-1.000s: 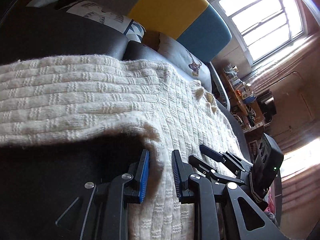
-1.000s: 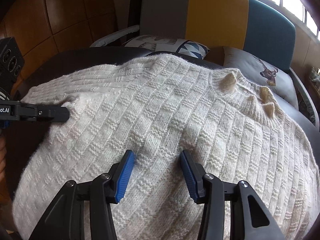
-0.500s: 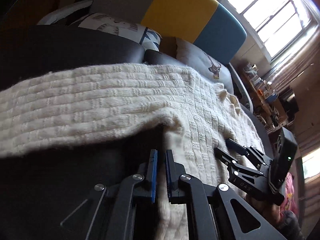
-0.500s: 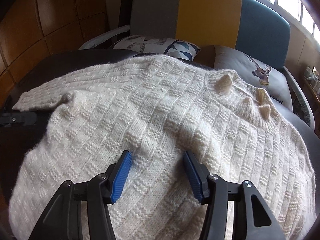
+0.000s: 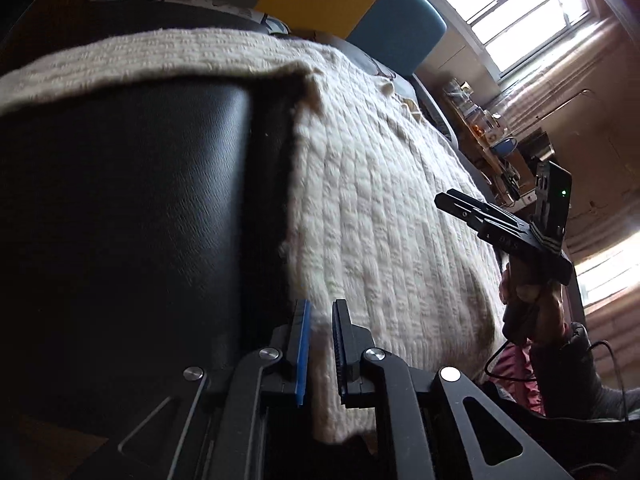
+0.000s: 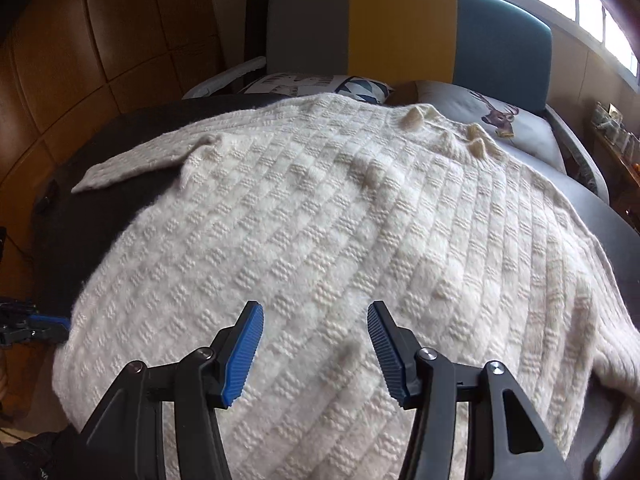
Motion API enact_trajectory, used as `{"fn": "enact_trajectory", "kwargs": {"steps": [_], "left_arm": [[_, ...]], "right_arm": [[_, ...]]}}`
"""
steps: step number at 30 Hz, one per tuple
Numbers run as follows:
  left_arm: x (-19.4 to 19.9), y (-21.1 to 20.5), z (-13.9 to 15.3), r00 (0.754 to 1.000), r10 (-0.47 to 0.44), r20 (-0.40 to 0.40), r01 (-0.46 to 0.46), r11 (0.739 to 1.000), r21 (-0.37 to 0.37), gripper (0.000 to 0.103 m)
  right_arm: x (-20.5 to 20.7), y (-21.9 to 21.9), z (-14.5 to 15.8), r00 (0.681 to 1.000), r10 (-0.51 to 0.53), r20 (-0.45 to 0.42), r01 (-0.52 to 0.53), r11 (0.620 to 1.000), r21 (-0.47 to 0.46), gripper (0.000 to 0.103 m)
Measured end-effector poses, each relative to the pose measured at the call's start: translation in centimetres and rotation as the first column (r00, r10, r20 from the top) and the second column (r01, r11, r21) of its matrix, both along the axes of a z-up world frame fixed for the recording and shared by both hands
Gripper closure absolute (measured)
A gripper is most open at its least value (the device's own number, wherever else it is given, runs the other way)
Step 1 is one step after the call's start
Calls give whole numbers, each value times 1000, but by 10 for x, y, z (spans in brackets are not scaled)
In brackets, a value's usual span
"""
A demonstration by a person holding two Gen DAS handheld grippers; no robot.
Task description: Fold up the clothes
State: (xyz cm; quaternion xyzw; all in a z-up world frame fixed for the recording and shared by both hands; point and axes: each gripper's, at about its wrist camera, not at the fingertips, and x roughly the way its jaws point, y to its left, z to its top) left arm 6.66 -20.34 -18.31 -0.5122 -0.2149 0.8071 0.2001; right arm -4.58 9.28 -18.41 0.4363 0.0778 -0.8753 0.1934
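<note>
Cream wool, knitted in a block pattern: the sweater lies spread flat on a dark padded surface, collar at the far end near the cushions, one sleeve stretched out to the far left. Change over the last second: the left gripper stood with its jaws apart at the armpit corner one second ago; the jaws then closed, and the gripper has since travelled down the left side seam toward the near hem. It is now pinched on the left edge of the sweater, with a strip of knit visible between the blue pads. The right gripper has stayed above the near middle of the body, jaws wide apart, holding nothing; the left-wrist view shows it raised clear of the knit. Judgement: the left edge is secured for a lengthwise fold toward the centre. The body shows no fold at this moment; the right side has a free edge available.
</note>
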Motion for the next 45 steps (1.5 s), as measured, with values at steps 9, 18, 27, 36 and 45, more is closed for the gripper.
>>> {"fn": "enact_trajectory", "kwargs": {"steps": [9,18,27,36,45], "left_arm": [[27,31,-4,998,56,-27,-59,991,-121,103],[26,-65,13,947,318,-44,-321,942,-97,102],[-4,-255,16,710,704,11,-704,711,-1,101],[-71,-301,-5,661,748,63,-749,663,-2,101],[-105,-301,-15,702,710,53,-710,704,-29,103]], "right_arm": [[5,45,-20,995,-99,-18,100,993,63,34],[1,50,-23,994,-109,-7,109,993,36,23],[2,48,-23,994,-110,-7,110,993,37,21],[-6,36,-5,991,-135,-7,135,991,4,21],[-65,-54,18,999,7,-35,-6,1000,28,21]]}}
